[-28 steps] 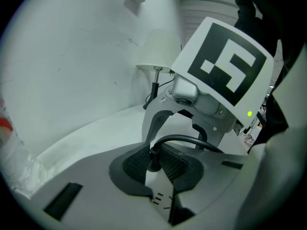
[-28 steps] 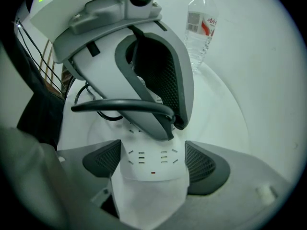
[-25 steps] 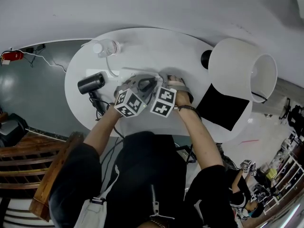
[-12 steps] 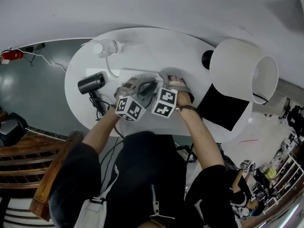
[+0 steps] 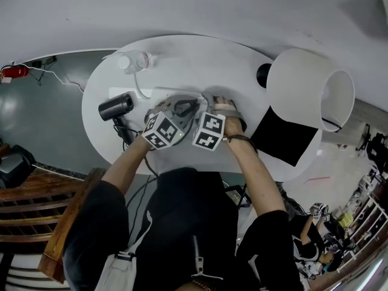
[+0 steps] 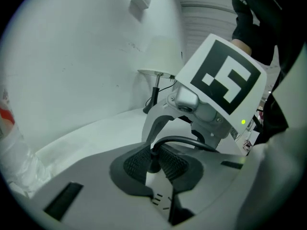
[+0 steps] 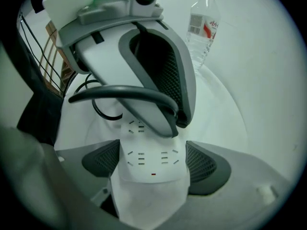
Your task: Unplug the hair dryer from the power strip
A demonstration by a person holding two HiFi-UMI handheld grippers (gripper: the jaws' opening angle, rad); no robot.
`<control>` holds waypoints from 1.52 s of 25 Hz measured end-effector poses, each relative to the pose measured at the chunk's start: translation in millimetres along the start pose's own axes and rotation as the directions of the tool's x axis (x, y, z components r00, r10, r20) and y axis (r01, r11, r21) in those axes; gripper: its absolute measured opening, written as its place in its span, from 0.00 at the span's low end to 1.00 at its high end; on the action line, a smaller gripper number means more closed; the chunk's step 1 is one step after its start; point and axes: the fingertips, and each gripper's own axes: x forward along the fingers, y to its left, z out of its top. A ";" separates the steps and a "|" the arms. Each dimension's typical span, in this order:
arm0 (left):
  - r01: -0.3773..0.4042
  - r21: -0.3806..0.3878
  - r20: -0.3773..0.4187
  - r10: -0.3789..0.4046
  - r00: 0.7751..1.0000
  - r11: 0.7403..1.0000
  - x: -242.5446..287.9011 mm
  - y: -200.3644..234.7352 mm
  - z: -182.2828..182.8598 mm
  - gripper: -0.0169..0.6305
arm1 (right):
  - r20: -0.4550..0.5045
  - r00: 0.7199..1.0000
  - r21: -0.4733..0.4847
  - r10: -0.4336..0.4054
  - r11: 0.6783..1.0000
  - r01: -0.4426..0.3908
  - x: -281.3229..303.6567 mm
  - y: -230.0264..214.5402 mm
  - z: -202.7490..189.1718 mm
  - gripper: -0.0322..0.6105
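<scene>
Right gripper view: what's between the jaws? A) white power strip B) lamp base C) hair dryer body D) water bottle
A: the right gripper has its pads against both sides of the white power strip, sockets facing the camera. The water bottle stands well apart behind it.

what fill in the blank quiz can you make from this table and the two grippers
1. The left gripper has its fingers shut on a ____ cord.
2. The right gripper has its fingers clamped on the power strip, whose colour is ____.
3. The hair dryer lies on the table to the person's ____.
Missing words: black; white; left
</scene>
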 end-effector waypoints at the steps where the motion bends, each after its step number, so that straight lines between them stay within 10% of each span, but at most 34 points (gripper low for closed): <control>1: 0.008 -0.011 -0.003 -0.008 1.000 1.000 0.4 0.8 0.8 0.11 | 0.000 1.000 0.001 -0.001 1.000 0.001 0.1 -0.3 -0.3 0.69; 19: -0.096 0.193 0.058 0.086 0.995 0.977 -6.2 -11.1 -3.3 0.10 | -0.002 1.000 -0.005 -0.002 1.000 0.002 0.9 0.2 1.3 0.70; 29: 0.034 -0.017 0.014 -0.034 0.999 0.999 -4.2 -0.6 1.9 0.10 | 0.006 1.000 -0.005 -0.001 1.000 0.001 -0.1 -0.1 0.2 0.70; 38: -0.030 0.024 0.033 0.029 0.999 0.999 -5.2 -2.0 1.6 0.10 | 0.006 1.000 -0.006 -0.007 1.000 0.007 0.7 -0.3 0.5 0.70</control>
